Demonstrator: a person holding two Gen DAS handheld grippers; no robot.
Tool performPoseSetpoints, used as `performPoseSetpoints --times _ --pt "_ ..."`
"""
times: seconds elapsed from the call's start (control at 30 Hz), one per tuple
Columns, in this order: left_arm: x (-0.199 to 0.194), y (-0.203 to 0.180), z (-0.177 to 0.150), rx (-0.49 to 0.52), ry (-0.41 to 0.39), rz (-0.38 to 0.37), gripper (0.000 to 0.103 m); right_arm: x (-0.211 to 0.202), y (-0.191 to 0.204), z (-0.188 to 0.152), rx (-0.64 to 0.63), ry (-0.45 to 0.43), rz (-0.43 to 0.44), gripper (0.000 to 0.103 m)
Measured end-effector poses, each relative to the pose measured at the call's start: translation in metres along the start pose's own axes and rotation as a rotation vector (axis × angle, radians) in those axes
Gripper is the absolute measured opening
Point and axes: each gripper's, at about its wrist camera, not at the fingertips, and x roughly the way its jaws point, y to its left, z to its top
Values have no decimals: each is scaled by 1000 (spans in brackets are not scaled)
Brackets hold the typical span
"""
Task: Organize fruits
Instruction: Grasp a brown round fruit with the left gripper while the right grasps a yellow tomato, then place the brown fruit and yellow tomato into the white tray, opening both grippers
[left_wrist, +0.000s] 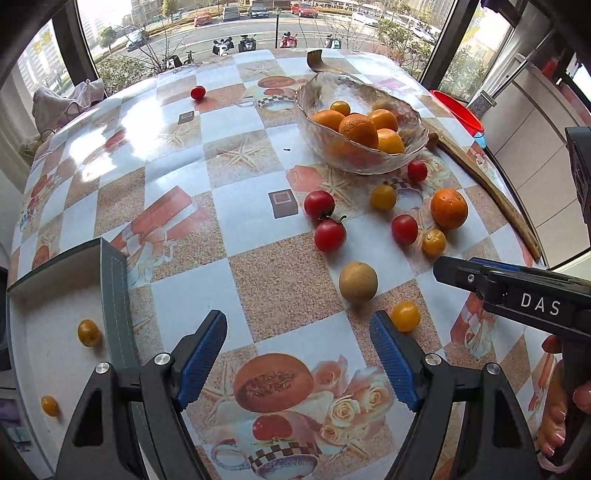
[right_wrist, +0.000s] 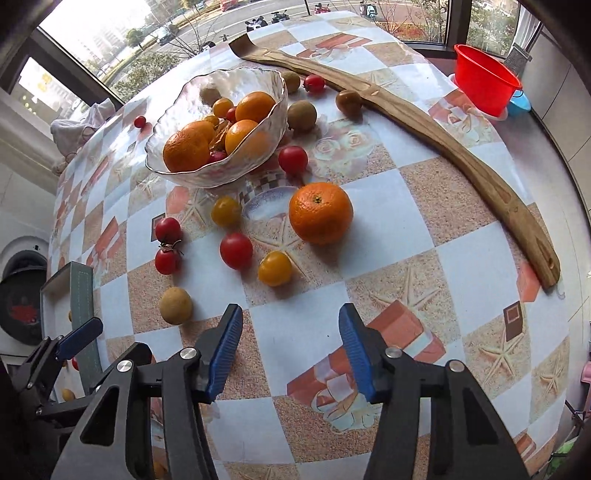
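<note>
A glass bowl holding oranges and small tomatoes stands at the back of the patterned table. In front of it lie a loose orange, red tomatoes, yellow tomatoes and a tan round fruit. My left gripper hangs open over bare tablecloth, with the tan fruit just beyond it. My right gripper is open too, narrower, with nothing between its fingers; the orange lies ahead of it.
A grey-green box at the table's left edge holds yellow tomatoes. A long curved wooden board runs along the right side. Greenish-brown fruits sit behind the bowl. A red basin stands on the sill.
</note>
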Motion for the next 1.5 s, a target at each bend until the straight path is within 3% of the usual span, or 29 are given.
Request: performPoseSetpoints --times 0.3,0.5,0.6,0.7,0.73,0.77,1.0,1.5 --pt "22 -15 15 47 4 -9 81 12 2 17 -46 21 43 42" --pt "34 -20 19 52 18 -4 78 15 3 20 -67 32 48 23" --pt "35 -24 19 72 10 21 68 15 5 19 -63 29 47 23" --pt "33 -26 21 86 -3 28 45 15 3 20 -44 32 58 22" --pt "31 -24 22 81 -6 16 30 15 2 20 -39 33 61 22" --pt "30 -22 23 73 -4 -1 28 14 1 20 -35 33 62 22" --pt "13 -6 15 -10 -19 -78 28 2 1 14 -32 20 77 22" --pt "-54 49 -34 -111 -82 -38 28 -13 59 -15 -124 42 132 22"
